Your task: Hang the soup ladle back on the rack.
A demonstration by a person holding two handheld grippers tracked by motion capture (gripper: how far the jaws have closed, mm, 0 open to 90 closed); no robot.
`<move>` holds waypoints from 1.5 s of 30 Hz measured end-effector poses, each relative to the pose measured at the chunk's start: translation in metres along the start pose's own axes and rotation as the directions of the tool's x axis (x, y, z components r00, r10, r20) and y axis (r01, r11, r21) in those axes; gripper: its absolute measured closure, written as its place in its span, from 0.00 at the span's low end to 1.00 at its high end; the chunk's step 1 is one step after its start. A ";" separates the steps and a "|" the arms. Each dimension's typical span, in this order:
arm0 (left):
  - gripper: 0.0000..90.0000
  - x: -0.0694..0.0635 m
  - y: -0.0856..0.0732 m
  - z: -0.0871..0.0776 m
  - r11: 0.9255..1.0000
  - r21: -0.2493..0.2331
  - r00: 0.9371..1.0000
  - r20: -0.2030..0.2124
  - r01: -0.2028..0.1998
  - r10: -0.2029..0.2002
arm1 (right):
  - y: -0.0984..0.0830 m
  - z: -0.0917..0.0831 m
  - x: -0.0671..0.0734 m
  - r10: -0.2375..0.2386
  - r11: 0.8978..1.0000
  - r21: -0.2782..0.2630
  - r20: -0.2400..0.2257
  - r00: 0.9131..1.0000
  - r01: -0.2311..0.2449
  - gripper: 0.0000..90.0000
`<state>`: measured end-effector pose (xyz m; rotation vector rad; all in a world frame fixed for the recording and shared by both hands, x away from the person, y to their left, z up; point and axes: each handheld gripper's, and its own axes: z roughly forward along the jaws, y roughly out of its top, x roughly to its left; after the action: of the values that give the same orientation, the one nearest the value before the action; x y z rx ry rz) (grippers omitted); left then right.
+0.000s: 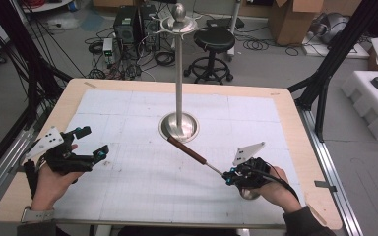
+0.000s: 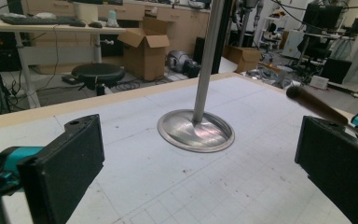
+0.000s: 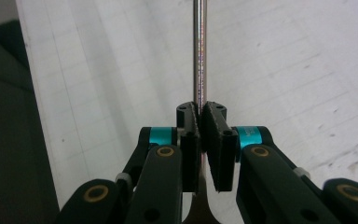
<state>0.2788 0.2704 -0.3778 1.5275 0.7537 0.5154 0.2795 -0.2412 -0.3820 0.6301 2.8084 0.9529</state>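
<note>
Right gripper [image 1: 230, 178] clenched on steel ladle with brown wooden handle [image 1: 192, 154], long axis slanting far-left toward tall steel stand [image 1: 178, 73]; left gripper [image 1: 92, 143] released, idle at the left.

Count on the tabletop [image 1: 128, 98]: one metal stand [image 1: 178, 73], upright, just beyond the tip of the right hand-held gripper [image 1: 229, 178]. One ladle [image 1: 197, 155], its thin shaft clamped in that gripper, brown handle reaching toward the stand's base. Two hand-held grippers in all; the left hand-held gripper [image 1: 92, 142] stands wide with nothing between its pads. One white grid mat [image 1: 142, 177] beneath both.
</note>
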 end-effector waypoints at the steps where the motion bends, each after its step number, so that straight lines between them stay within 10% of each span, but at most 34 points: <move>1: 0.02 0.000 0.000 0.000 1.000 -0.001 1.000 -0.001 0.000 0.000 | 0.000 -0.002 -0.001 0.003 1.000 -0.019 -0.002 1.000 -0.003 0.94; 8: 0.02 0.000 0.000 0.000 1.000 0.000 1.000 -0.001 0.001 -0.001 | 0.000 -0.021 -0.013 0.016 0.986 -0.166 -0.009 1.000 -0.017 0.94; 15: 0.02 0.000 0.000 0.000 1.000 0.002 1.000 0.000 0.000 0.000 | 0.003 -0.039 -0.022 0.023 0.952 -0.306 -0.002 1.000 -0.022 0.94; 30: 0.02 0.000 0.000 -0.002 1.000 -0.007 1.000 -0.004 0.004 -0.004 | 0.009 -0.064 -0.041 0.128 0.829 -0.552 0.027 0.991 -0.092 0.94; 37: 0.02 0.000 0.001 -0.003 1.000 -0.006 1.000 -0.004 0.000 0.000 | 0.017 -0.066 -0.048 0.153 0.808 -0.581 0.053 0.987 -0.094 0.94; 45: 0.02 0.001 0.000 -0.003 1.000 -0.005 1.000 -0.004 0.003 -0.003 | 0.028 -0.064 -0.059 0.172 0.807 -0.581 0.067 0.983 -0.102 0.94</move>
<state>0.2773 0.2728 -0.3772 1.5210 0.7569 0.5180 0.3279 -0.2814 -0.3151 0.7637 2.2018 1.6384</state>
